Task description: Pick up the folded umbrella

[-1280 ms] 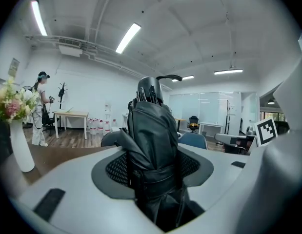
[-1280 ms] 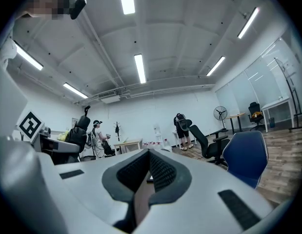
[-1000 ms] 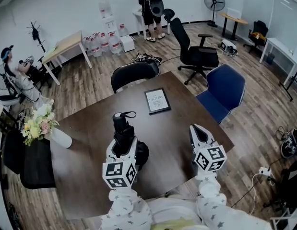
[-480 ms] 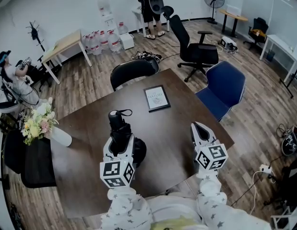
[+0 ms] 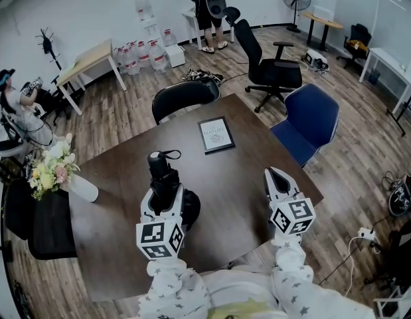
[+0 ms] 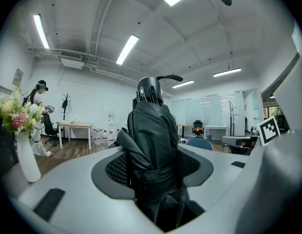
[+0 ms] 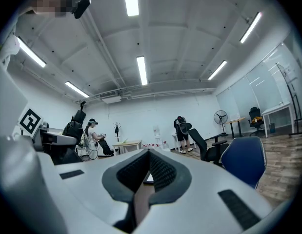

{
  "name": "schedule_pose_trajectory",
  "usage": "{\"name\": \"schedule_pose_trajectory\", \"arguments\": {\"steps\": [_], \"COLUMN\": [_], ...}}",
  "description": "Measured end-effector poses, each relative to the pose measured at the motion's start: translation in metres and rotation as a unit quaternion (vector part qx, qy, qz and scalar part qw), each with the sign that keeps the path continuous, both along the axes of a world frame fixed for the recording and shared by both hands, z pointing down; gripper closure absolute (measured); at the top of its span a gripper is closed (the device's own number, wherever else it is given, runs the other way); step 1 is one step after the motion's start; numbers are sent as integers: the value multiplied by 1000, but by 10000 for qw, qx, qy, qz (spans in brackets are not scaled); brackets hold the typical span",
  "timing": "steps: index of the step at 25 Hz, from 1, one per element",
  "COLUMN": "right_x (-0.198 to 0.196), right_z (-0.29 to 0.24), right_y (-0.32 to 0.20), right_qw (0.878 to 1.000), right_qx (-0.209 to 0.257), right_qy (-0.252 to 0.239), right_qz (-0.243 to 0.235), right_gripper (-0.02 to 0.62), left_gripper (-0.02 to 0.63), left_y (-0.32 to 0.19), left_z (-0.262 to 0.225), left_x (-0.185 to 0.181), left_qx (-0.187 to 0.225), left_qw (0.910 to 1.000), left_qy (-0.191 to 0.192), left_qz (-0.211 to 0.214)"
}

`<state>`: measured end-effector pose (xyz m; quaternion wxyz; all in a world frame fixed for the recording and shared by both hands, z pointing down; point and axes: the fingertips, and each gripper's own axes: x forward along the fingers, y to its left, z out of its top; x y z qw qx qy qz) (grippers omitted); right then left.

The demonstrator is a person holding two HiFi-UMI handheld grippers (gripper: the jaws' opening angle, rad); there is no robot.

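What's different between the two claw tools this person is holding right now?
The left gripper has its jaws wide apart, clamped on the black folded umbrella. The right gripper has its jaws together with nothing between them. The left gripper is over the middle of the table, while the right gripper is nearer the table's right corner. Both carry a marker cube and point away from the person.

Black cloth umbrella point(image 6: 150, 145), dark wooden table point(image 5: 245, 178).
Cloth creased and slightly shiny; table smooth and matt.
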<state>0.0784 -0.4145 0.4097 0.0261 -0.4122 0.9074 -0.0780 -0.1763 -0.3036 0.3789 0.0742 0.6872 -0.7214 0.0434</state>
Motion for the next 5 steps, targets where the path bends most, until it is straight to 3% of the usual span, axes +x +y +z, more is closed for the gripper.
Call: {"name": "schedule_pose_trajectory", "arguments": {"steps": [5], "right_x": [3], "right_z": [0], "right_y": [-3], "right_qw": [10000], "right_qx": [19], "right_qy": [-18], "right_qz": [8], "right_gripper": [574], "left_gripper": [359], "left_y": [-3], "left_z": [1], "left_x": [2], "left_qx": [-14], "left_qw": [10000], "left_qy": [-39], "left_qz": [-10]}}
